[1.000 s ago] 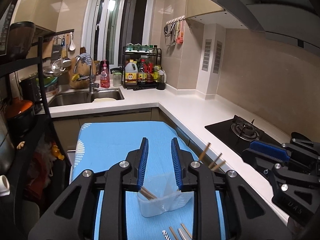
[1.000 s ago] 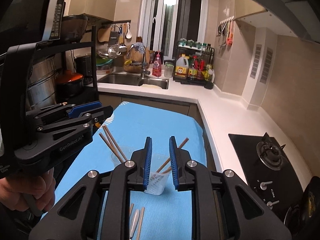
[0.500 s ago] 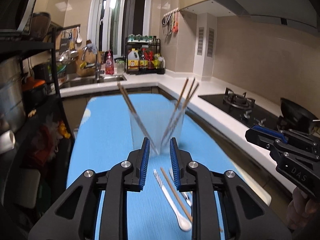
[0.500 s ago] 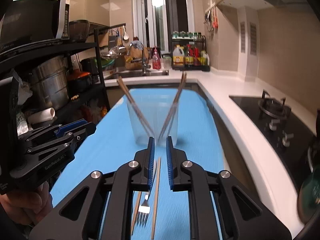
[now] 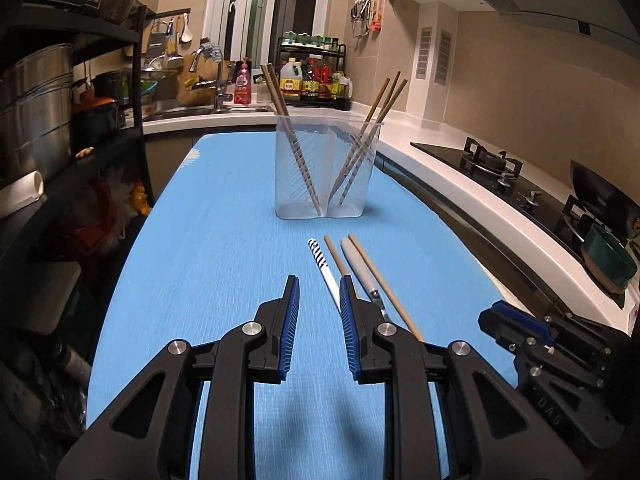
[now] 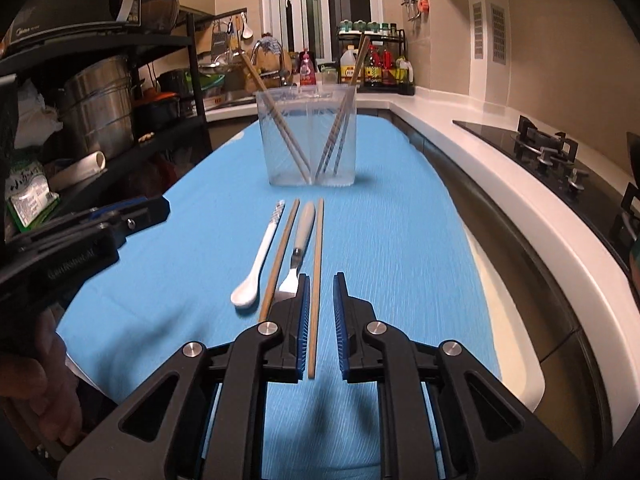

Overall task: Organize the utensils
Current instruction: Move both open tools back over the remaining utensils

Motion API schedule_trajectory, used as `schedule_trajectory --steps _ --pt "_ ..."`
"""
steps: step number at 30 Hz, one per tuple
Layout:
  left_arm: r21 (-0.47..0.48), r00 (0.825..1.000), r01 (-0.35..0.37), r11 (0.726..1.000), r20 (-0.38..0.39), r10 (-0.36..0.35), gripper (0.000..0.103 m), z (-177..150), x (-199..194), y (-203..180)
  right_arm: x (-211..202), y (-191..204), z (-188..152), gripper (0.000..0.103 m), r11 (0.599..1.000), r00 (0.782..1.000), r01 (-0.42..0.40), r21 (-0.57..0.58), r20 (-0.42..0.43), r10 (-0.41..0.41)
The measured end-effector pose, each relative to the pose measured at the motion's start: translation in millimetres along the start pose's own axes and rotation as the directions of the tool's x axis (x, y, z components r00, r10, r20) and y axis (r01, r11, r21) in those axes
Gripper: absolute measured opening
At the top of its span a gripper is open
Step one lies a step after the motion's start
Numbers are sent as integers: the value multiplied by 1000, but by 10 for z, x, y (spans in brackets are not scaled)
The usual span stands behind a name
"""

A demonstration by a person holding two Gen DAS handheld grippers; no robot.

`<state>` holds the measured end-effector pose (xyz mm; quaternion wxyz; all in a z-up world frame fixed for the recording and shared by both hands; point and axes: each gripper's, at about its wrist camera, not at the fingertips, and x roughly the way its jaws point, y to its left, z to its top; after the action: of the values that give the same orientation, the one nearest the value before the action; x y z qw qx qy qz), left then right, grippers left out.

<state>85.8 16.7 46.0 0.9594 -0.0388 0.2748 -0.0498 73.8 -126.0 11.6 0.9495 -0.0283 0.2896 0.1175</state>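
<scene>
Narrow kitchen, warm light. Blue cloth-covered table (image 6: 400, 248) fills the centre of both views, with a white L-shaped counter (image 6: 472, 148) and a black gas hob (image 6: 544, 148) on the right. A black metal shelf rack (image 6: 168, 44) holding steel pots sits upper left of the frame.

Right wrist view, left to right: the left tool's black body (image 6: 72, 248) enters at the left edge. On the table lie a white ceramic spoon with patterned handle (image 6: 260, 260), a wooden chopstick (image 6: 280, 252), a grey-handled metal fork (image 6: 300, 240) and a second wooden chopstick (image 6: 318, 272), all roughly parallel, pointing at the clear plastic two-compartment utensil holder (image 6: 308, 140) in mid-frame. The holder stands upright; wooden chopsticks lean in both its left and right compartments.

Right tool (image 6: 320, 280) is low over the table, fingers spread with a narrow gap; the second chopstick runs between the blue pads, not visibly pinched.

Left wrist view: left tool (image 5: 319, 284), bottom centre, fingers spread apart, nothing between them. The spoon handle (image 5: 324, 268) passes just beside its right finger. Holder (image 5: 324, 168) sits above centre. Right tool's body (image 5: 552, 344) is at lower right.
</scene>
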Motion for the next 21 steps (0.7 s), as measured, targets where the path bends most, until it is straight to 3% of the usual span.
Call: schedule_trajectory --steps 10,13,21 --pt "-44 1000 -21 999 -23 20 21 -426 -24 70 178 -9 -223 16 1000 998 -15 12 -53 16" --pt "-45 1000 -20 999 -19 19 21 -502 -47 73 223 0 -237 21 1000 998 -21 13 -65 22" --pt "-106 994 57 993 -90 -67 23 -478 206 62 420 52 -321 20 1000 993 -15 -1 -118 15"
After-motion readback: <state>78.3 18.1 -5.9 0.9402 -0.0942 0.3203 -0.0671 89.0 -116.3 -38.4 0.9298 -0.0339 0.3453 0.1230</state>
